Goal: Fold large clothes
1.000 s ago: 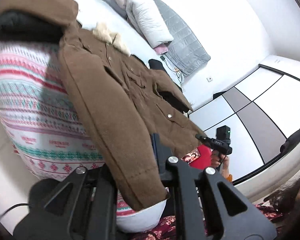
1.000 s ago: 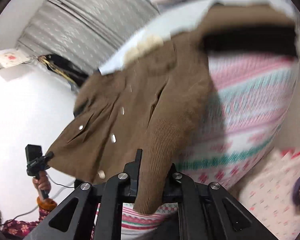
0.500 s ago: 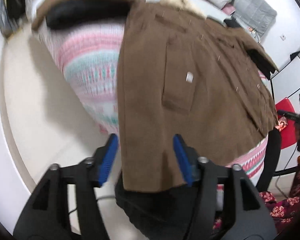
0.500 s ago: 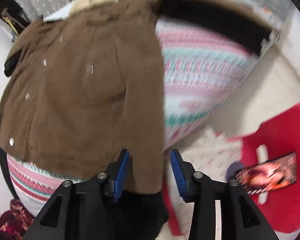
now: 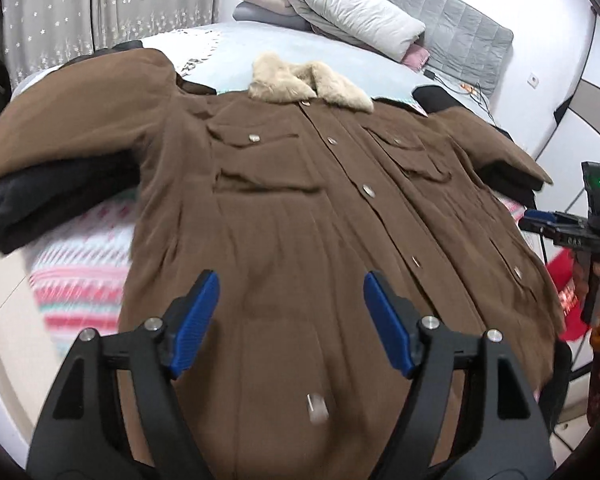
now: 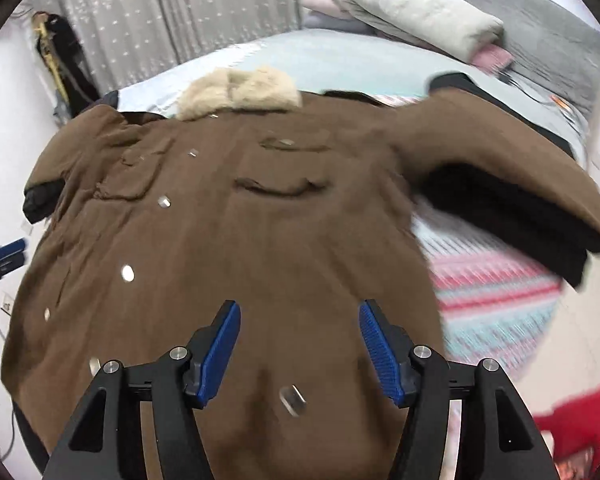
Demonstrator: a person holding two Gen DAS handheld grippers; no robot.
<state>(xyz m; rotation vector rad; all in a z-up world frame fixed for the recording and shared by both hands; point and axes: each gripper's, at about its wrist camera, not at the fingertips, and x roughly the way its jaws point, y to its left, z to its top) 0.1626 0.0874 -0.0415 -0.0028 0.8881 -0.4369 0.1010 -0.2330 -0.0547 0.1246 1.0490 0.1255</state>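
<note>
A large brown coat (image 5: 300, 208) with a beige fur collar (image 5: 308, 86) lies front up and spread out on the bed, sleeves out to both sides, black lining showing at the cuffs. It also shows in the right wrist view (image 6: 240, 240). My left gripper (image 5: 290, 320) is open and empty, just above the coat's lower hem on the left half. My right gripper (image 6: 300, 352) is open and empty above the hem on the right half. The right gripper also shows at the right edge of the left wrist view (image 5: 572, 232).
The bed has a striped patterned cover (image 5: 80, 260) over its end and a pale sheet (image 5: 236, 52). Pillows and a grey headboard (image 5: 460, 32) are at the far end. Curtains (image 5: 100, 12) hang at the back left. A red object (image 6: 572, 420) sits low right.
Both grippers let go of the coat's hem, opened and rose. The coat, held up and hanging before, now lies flat and spread on the bed.
</note>
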